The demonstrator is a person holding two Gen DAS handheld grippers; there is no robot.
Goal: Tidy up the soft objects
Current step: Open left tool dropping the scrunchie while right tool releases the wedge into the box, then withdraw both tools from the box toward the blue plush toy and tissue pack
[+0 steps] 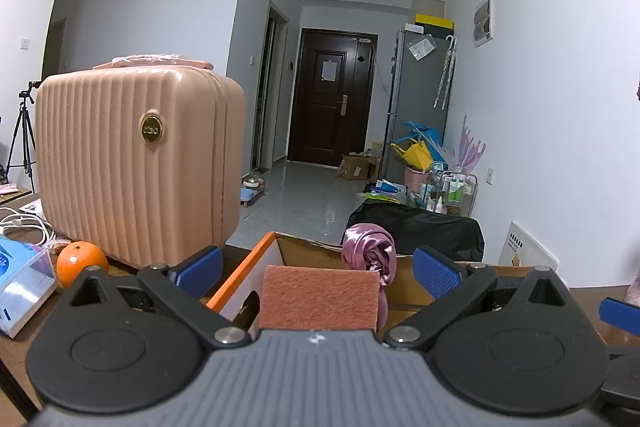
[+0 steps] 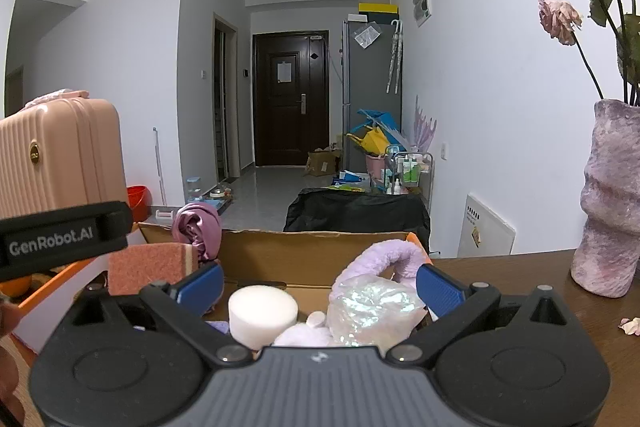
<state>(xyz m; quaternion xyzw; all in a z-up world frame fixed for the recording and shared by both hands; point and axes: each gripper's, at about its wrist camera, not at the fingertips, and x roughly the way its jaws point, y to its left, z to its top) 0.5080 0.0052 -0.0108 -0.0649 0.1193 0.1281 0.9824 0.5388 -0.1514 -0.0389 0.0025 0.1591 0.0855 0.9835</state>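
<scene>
Wooden tabletop (image 2: 520, 291) ahead; I aim both claws slightly down. Left gripper (image 1: 316, 267) and right gripper (image 2: 320, 285) gape wide, empty, over the cardboard box (image 2: 304, 251); sponge (image 1: 318, 297) at 12 o'clock.

Both wrist views forward, close, sharing cardboard box (image 1: 304, 251)

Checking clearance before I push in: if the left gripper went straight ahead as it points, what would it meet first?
Probably the salmon sponge, standing in the cardboard box between the open left gripper fingers; depth is unclear.
</scene>
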